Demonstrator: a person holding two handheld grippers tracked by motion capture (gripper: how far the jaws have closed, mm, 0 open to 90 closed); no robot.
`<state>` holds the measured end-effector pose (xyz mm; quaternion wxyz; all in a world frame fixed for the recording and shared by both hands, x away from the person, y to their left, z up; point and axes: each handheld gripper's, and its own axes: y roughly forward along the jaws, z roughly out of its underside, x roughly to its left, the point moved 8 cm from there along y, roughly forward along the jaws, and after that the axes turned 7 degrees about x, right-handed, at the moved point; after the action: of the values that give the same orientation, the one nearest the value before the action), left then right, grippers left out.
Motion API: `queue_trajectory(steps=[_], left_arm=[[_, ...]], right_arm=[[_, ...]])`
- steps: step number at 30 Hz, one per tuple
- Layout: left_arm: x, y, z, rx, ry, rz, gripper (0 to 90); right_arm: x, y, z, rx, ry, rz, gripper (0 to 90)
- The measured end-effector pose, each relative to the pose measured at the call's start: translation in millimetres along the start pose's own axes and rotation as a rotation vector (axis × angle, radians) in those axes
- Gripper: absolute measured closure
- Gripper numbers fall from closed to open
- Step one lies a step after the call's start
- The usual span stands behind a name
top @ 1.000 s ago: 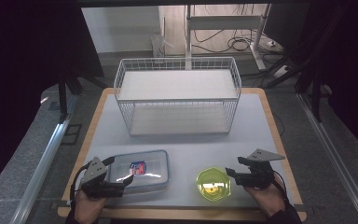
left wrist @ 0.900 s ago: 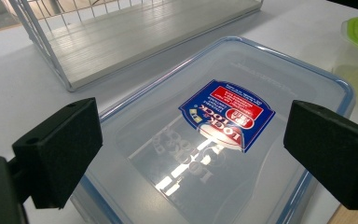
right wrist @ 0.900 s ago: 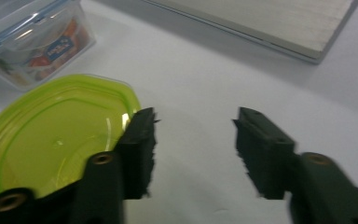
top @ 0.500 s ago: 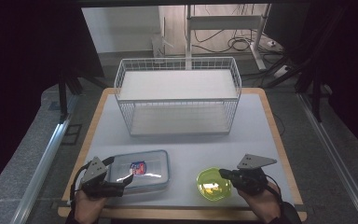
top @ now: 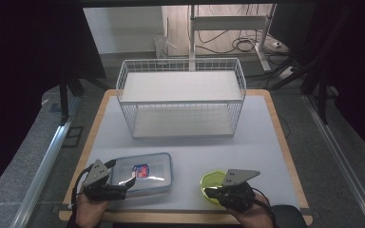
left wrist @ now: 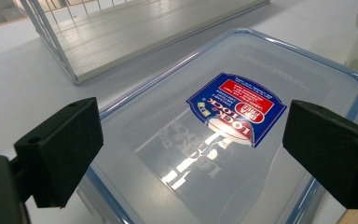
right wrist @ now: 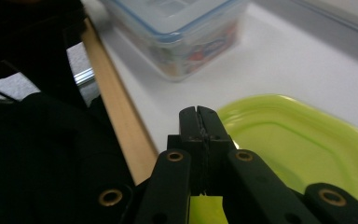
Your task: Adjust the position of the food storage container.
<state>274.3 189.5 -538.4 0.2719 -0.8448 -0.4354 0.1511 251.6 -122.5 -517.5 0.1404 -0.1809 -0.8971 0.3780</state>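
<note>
White desk near edge: right gripper has slid left over the green lid, fingers now pressed together on nothing, while left gripper hovers wide over the clear box.

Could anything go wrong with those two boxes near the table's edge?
Maybe. The green container sits close to the wooden table edge, and the shut right gripper at its rim could nudge it off. The left gripper stands open over the clear box; closing on the smooth lid might slip.

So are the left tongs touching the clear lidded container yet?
Apart. In the left gripper view the left tongs stand wide open, hovering above the clear container's lid, pads clear of it.
</note>
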Motion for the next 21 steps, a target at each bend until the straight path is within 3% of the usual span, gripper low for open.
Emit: queue_trajectory(steps=[5, 8, 12, 13, 21], left_arm=[[-0.2, 0.2, 0.2, 0.001, -0.001, 0.003, 5.1], [-0.5, 0.0, 0.1, 0.001, 0.001, 0.004, 5.2], [-0.4, 0.0, 0.2, 0.001, 0.001, 0.004, 5.2], [-0.3, 0.0, 0.2, 0.001, 0.001, 0.004, 5.2], [-0.5, 0.8, 1.0, 0.008, 0.004, 0.001, 5.3]], right_arm=[[13.7, 9.1, 2.6, 0.029, -0.027, -0.043, 89.4], [15.9, 14.2, 6.0, 0.059, -0.036, -0.039, 89.5], [13.7, 17.1, 10.3, 0.083, -0.031, -0.03, 89.5], [11.2, 18.2, 12.3, 0.099, -0.033, -0.009, 89.5], [-5.8, 13.9, 16.9, 0.091, 0.013, 0.02, 89.5]])
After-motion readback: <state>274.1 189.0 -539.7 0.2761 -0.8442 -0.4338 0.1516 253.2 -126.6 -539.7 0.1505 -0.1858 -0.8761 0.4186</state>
